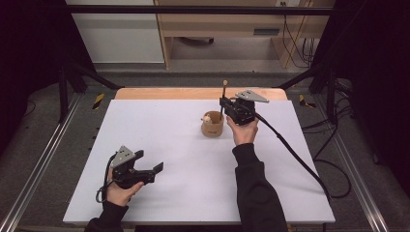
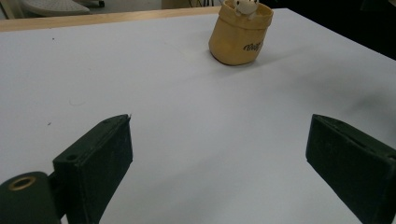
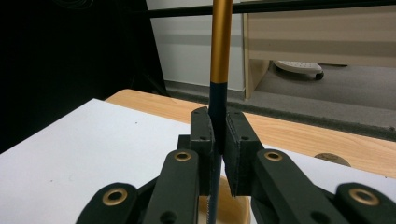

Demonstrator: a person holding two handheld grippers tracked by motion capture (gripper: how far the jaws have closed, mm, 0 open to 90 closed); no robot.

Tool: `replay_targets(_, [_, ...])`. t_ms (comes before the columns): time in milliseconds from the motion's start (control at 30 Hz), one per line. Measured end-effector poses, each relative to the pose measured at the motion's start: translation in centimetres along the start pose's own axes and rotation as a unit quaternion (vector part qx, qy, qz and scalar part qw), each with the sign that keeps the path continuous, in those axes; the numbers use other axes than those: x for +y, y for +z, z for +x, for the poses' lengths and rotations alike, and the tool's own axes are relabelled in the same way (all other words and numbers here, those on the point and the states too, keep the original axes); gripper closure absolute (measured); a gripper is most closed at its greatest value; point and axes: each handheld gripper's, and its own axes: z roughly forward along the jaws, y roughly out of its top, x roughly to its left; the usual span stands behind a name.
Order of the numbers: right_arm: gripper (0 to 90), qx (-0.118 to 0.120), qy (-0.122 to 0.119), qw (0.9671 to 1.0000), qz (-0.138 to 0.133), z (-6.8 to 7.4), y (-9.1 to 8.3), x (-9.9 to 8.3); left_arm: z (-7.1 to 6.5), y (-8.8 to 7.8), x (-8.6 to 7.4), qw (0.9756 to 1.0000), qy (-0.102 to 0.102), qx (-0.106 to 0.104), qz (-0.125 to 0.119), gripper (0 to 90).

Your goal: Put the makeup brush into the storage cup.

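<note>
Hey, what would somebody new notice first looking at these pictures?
Probably the right gripper, shut on an upright pen-like stick with a golden upper part and dark lower part, just above the small tan pot near the white table's far edge. Next, the left gripper, open near the front left.
</note>
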Motion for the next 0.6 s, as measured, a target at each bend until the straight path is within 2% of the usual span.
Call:
replay_targets(300, [83.2, -0.005, 0.005, 1.0000, -0.002, -0.3, 1.0, -0.3, 0.0, 0.0, 0.0, 1.0000, 0.001, -0.001, 0.000, 6.7])
replay_targets(600, [83.2, -0.008, 0.010, 0.9999, 0.012, -0.2, 2.2, -1.1, 0.0, 0.0, 0.0, 1.0000, 0.001, -0.001, 0.001, 6.7])
